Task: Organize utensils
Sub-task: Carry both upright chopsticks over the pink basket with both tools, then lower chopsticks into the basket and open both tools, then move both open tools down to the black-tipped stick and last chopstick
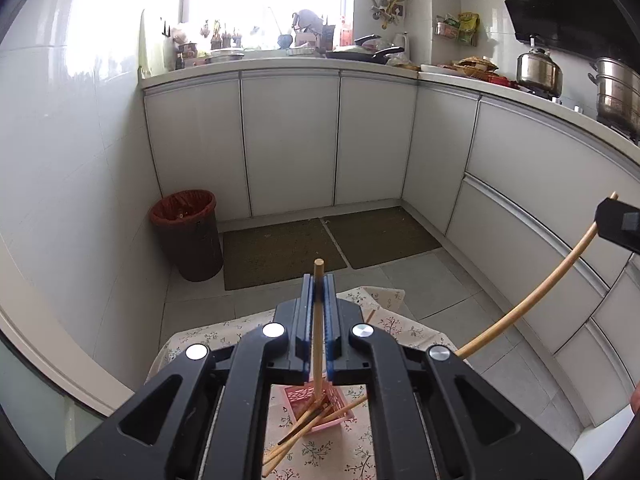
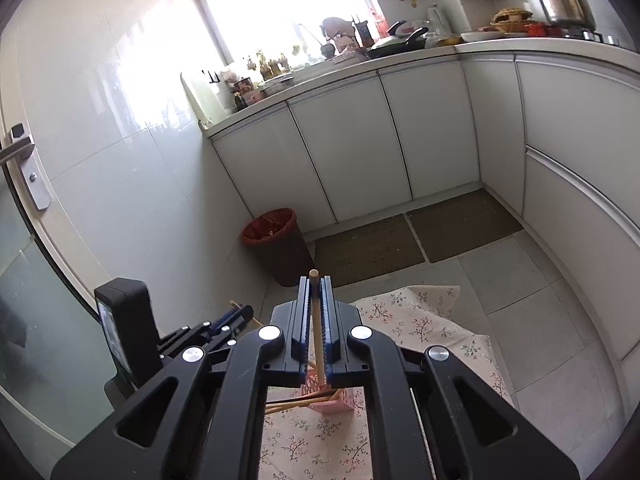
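Note:
My left gripper [image 1: 319, 292] is shut on a light wooden chopstick [image 1: 318, 344] that stands upright between the blue pads, its top end poking above them. My right gripper [image 2: 316, 296] is shut on a second wooden chopstick [image 2: 318, 344], also upright. Both hang above a small pink slotted basket [image 1: 320, 408], also visible under the right gripper as the pink basket [image 2: 332, 396], with several chopsticks leaning out of it. In the left wrist view the right gripper [image 1: 618, 224] shows at the right edge with its chopstick [image 1: 532, 300] slanting down. The left gripper [image 2: 232, 320] shows at the lower left.
The basket stands on a table with a floral cloth [image 2: 420, 328]. Beyond it are a grey tiled floor, a brown waste bin [image 1: 188, 236] with a red liner, two dark mats [image 1: 332, 244], white cabinets [image 1: 288, 140] and a cluttered counter with pots [image 1: 538, 70].

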Action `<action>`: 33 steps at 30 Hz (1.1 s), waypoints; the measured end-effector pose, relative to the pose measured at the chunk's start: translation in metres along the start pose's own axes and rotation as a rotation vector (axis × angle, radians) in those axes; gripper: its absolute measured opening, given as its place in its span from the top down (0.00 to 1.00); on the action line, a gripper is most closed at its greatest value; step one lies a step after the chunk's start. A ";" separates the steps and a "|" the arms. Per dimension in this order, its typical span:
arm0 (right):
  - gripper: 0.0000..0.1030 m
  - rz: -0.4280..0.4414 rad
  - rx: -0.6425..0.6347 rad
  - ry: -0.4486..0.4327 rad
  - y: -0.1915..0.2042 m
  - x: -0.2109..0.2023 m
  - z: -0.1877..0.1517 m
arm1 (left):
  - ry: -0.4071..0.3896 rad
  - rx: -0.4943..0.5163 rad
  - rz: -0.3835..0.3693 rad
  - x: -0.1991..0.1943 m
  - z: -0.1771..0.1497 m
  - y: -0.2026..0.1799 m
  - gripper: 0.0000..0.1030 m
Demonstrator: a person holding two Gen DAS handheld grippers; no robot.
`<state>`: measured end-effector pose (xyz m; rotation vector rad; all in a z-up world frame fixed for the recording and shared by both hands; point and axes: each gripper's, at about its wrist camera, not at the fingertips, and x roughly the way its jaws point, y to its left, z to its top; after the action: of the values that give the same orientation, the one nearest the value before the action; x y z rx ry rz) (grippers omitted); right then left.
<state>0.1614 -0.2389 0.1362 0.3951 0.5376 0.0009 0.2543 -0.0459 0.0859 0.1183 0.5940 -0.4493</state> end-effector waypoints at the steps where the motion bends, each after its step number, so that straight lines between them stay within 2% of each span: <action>1: 0.95 -0.004 -0.009 0.001 0.002 0.008 -0.003 | 0.025 -0.005 -0.002 0.010 -0.005 0.002 0.96; 3: 0.95 -0.006 -0.025 0.018 0.007 0.025 -0.010 | 0.080 -0.022 -0.008 0.027 -0.018 0.006 0.92; 5: 0.95 -0.007 -0.042 0.035 0.011 0.041 -0.018 | 0.081 -0.044 0.006 0.029 -0.026 0.015 0.88; 8: 0.95 -0.013 -0.073 0.042 0.017 0.062 -0.029 | 0.022 -0.093 0.008 0.009 -0.026 0.032 0.79; 12: 0.95 -0.008 -0.109 0.061 0.024 0.085 -0.047 | -0.075 -0.145 0.016 -0.030 -0.021 0.053 0.74; 14: 0.93 -0.016 -0.126 0.089 0.026 0.099 -0.061 | -0.108 -0.161 0.027 -0.046 -0.022 0.059 0.67; 16: 0.81 -0.033 -0.128 0.116 0.027 0.108 -0.073 | -0.114 -0.172 0.042 -0.054 -0.025 0.064 0.58; 19: 0.64 -0.063 -0.137 0.114 0.027 0.103 -0.086 | -0.085 -0.166 0.093 -0.058 -0.033 0.067 0.57; 21: 0.56 -0.088 -0.160 0.093 0.029 0.090 -0.094 | -0.048 -0.174 0.108 -0.058 -0.043 0.069 0.56; 23: 0.43 -0.117 -0.174 0.057 0.029 0.072 -0.103 | -0.024 -0.188 0.111 -0.062 -0.056 0.070 0.51; 25: 0.23 -0.170 -0.180 0.021 0.027 0.055 -0.113 | -0.002 -0.195 0.128 -0.066 -0.069 0.070 0.45; 27: 0.11 -0.210 -0.175 -0.005 0.022 0.036 -0.129 | 0.016 -0.199 0.139 -0.075 -0.084 0.067 0.39; 29: 0.07 -0.232 -0.179 0.007 0.015 0.020 -0.149 | 0.037 -0.214 0.156 -0.085 -0.101 0.066 0.17; 30: 0.06 -0.232 -0.191 0.036 0.012 0.015 -0.159 | 0.053 -0.224 0.168 -0.089 -0.109 0.066 0.11; 31: 0.06 -0.235 -0.206 0.077 0.008 0.012 -0.170 | 0.084 -0.231 0.183 -0.092 -0.119 0.067 0.06; 33: 0.06 -0.245 -0.219 0.180 0.000 0.012 -0.194 | 0.205 -0.236 0.201 -0.090 -0.143 0.070 0.07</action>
<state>0.0756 -0.1664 -0.0218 0.1137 0.7539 -0.1407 0.1461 0.0838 0.0174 -0.0017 0.8236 -0.1704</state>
